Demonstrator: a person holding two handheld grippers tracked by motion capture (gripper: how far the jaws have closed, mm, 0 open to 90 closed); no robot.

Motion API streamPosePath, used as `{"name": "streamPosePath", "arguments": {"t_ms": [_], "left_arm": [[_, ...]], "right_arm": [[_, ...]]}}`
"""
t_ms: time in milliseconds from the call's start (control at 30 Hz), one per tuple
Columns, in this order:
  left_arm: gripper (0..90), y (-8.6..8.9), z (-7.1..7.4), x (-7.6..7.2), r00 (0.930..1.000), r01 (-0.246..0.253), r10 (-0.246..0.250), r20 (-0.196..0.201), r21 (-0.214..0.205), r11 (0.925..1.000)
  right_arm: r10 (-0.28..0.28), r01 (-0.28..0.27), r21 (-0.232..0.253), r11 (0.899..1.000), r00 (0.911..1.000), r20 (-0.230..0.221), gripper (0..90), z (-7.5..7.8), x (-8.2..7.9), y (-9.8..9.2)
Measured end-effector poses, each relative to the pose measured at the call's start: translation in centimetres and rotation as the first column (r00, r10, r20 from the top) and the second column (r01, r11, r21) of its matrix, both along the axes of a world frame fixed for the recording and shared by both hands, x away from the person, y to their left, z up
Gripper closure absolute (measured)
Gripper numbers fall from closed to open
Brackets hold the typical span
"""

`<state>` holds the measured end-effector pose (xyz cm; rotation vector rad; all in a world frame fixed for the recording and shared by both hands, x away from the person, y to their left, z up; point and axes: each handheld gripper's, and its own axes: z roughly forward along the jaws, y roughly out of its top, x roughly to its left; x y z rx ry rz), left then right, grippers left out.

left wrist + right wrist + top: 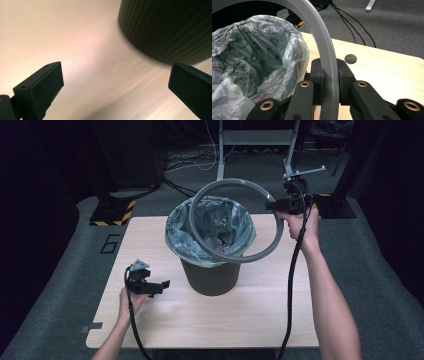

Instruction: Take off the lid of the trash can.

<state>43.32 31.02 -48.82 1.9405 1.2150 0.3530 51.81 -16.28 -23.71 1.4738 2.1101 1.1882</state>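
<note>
A dark ribbed bin (210, 277) stands mid-table, lined with a clear plastic bag (182, 237) printed with butterflies. A grey ring (235, 256) hangs tilted above the bin's mouth. My right gripper (272, 206) is shut on the ring's right edge; in the right gripper view the ring (325, 57) runs up between the two pads, with the bag (262, 60) to the left. My left gripper (164, 285) is low over the table left of the bin, jaws wide apart and nothing between them. The left gripper view puts the bin's base (170, 27) just ahead.
The wooden table (150, 227) has a small round hole (350, 58) near its far right edge. Beyond it on the dark carpet are a stand base with yellow-black tape (112, 212), cables and a metal frame (255, 140). Bare tabletop lies in front of the bin.
</note>
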Motion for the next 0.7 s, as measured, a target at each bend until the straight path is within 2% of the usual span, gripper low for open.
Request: {"name": "streamPosePath", "arguments": {"t_ms": [33, 67, 100, 133, 200, 233, 300, 700], "left_arm": [[0.0, 0.0, -1.5, 0.1, 0.9997, -0.002, 0.002, -0.026, -0.005, 1.0000], [0.0, 0.1, -3.8, 0.2, 0.9995, -0.009, 0.009, -0.029, 0.001, 1.0000], [0.1, 0.1, -4.1, 0.1, 0.9996, -0.028, 0.028, 0.004, 0.037, 0.9989], [0.0, 0.0, -4.1, 0.1, 0.9985, -0.054, 0.053, 0.012, 0.073, 0.9959], [0.0, -0.2, -4.1, 0.3, 0.9988, -0.048, 0.048, 0.009, 0.081, 0.9955], [0.0, -0.4, -4.1, 0.3, 0.9989, -0.046, 0.045, 0.013, 0.109, 0.9929], [0.0, -0.8, -4.2, 0.3, 0.9994, -0.032, 0.028, 0.022, 0.183, 0.9826], [0.0, -0.8, -4.2, 0.5, 0.9995, -0.025, 0.021, 0.025, 0.185, 0.9824]], "right_arm": [[0.000, 0.000, 0.000, 1.000, 1.0000, 0.000, 78.5, 0.0, 0.0, 0.0], [0.003, -0.003, -0.002, 1.000, 1.0000, 0.002, 78.5, 0.1, 0.0, 0.1], [0.007, -0.007, -0.008, 1.000, 1.0000, 0.005, 78.5, 0.1, 0.0, 0.2], [0.007, -0.007, -0.011, 1.000, 1.0000, 0.003, 78.5, 0.2, 0.0, 0.2], [0.009, -0.009, -0.013, 1.000, 0.9999, 0.005, 78.5, 0.3, 0.1, 0.3], [0.010, -0.010, -0.014, 1.000, 0.9999, 0.004, 78.5, 0.3, 0.1, 0.3], [0.009, -0.009, -0.011, 1.000, 0.9999, 0.006, 78.4, 0.4, 0.0, 0.3], [0.007, -0.007, -0.008, 1.000, 0.9998, 0.021, 78.5, 1.2, -0.2, 0.3]]}}
